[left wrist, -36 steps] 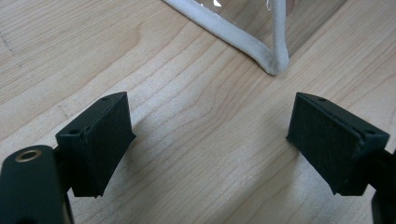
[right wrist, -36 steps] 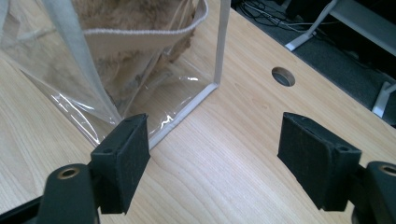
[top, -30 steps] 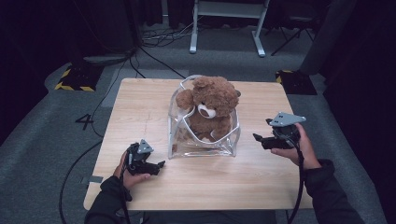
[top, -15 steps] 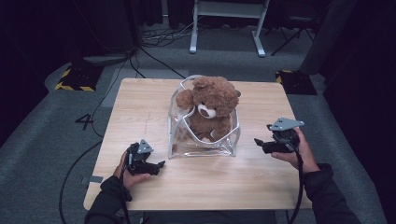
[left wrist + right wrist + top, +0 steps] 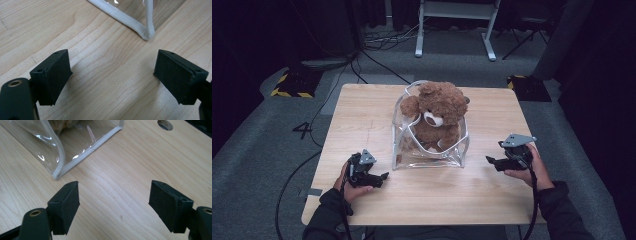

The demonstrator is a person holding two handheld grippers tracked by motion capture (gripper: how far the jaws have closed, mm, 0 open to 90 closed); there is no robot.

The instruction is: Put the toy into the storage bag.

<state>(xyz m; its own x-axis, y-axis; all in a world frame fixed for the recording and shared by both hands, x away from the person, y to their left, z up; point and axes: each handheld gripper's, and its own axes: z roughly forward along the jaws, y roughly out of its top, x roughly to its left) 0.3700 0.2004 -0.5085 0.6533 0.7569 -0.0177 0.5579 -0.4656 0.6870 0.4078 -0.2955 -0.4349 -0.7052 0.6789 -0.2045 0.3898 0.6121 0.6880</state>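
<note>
A brown teddy bear [image 5: 437, 117] sits upright inside a clear plastic bag with white trim [image 5: 404, 147] at the middle of the wooden table [image 5: 492, 195]. My left gripper [image 5: 384, 176] rests low on the table just left of the bag's front corner, open with nothing between its pads. In the left gripper view the bag's white-trimmed corner [image 5: 147, 35] lies a little ahead of the jaws. My right gripper [image 5: 488, 160] hovers to the right of the bag, open and empty, pointing toward it. In the right gripper view the bag's corner [image 5: 58, 171] lies ahead at the left.
The table has a round cable hole [image 5: 165, 124] beyond the right gripper. Cables [image 5: 377, 55] run across the grey carpet behind the table, and a metal stand [image 5: 454, 30] is at the back. Bare wood lies in front of the bag.
The right gripper has sunk lower toward the table beside the bag. The left gripper, the bag and the bear have stayed put.
</note>
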